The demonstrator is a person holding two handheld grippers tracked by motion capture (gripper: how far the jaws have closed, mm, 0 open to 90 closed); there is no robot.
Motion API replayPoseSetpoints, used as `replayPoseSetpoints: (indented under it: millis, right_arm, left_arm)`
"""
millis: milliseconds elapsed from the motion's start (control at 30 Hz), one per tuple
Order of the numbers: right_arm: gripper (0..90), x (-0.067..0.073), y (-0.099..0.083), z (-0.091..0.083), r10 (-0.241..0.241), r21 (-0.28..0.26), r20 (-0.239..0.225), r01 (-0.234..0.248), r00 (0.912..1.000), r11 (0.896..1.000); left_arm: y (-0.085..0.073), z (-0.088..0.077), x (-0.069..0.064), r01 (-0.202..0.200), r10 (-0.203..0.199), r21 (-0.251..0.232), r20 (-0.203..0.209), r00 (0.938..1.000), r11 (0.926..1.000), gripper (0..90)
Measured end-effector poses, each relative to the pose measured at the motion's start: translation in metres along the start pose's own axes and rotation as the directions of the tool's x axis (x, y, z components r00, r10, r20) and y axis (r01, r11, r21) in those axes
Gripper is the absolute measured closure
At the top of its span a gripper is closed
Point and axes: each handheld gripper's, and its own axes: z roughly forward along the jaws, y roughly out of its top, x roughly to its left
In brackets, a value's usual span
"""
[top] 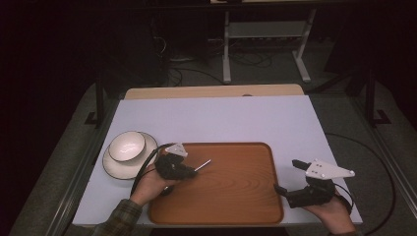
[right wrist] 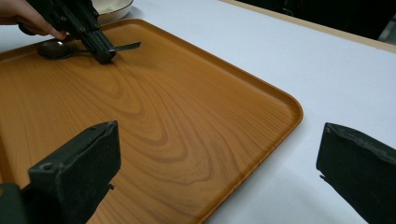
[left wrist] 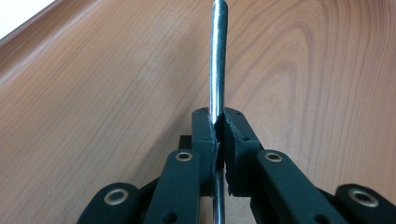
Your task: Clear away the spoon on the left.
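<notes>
Left gripper (top: 193, 170) pinching a metal spoon (top: 202, 165) by its handle, low over the wooden tray (top: 236, 196), near left, right gripper (top: 287, 178) spread wide at the tray's near right edge.

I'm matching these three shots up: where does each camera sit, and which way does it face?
High view: above the person's side, looking forward and down on the tray; forearms, both grippers.
Left gripper view: on the left gripper, looking along jaws shut on the spoon.
Right gripper view: on the right gripper, jaws open, facing across the tray.
Shared: high and right gripper views both show the left gripper holding the spoon.
</notes>
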Motion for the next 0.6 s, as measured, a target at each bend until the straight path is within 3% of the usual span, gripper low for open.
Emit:
replayPoseSetpoints:
  millis: [300,533,600]
  right_arm:
    - [0.0,0.000,0.000,0.000,-0.002,-0.001,-0.004,0.002,1.0000,1.000]
    - [0.0,-0.001,-0.001,0.000,0.002,-0.001,-0.010,-0.002,1.0000,1.000]
    - [0.0,-0.001,-0.002,0.000,0.001,-0.002,-0.013,-0.001,0.9999,1.000]
  left_arm:
    - [-0.001,-0.004,0.001,-0.017,0.016,-0.019,-0.043,0.9989,0.9997,67.9]
    - [0.002,-0.010,0.001,-0.025,0.020,-0.060,-0.081,0.9965,0.9979,37.6]
    - [0.003,-0.012,0.001,-0.031,0.023,-0.082,-0.092,0.9955,0.9962,33.5]
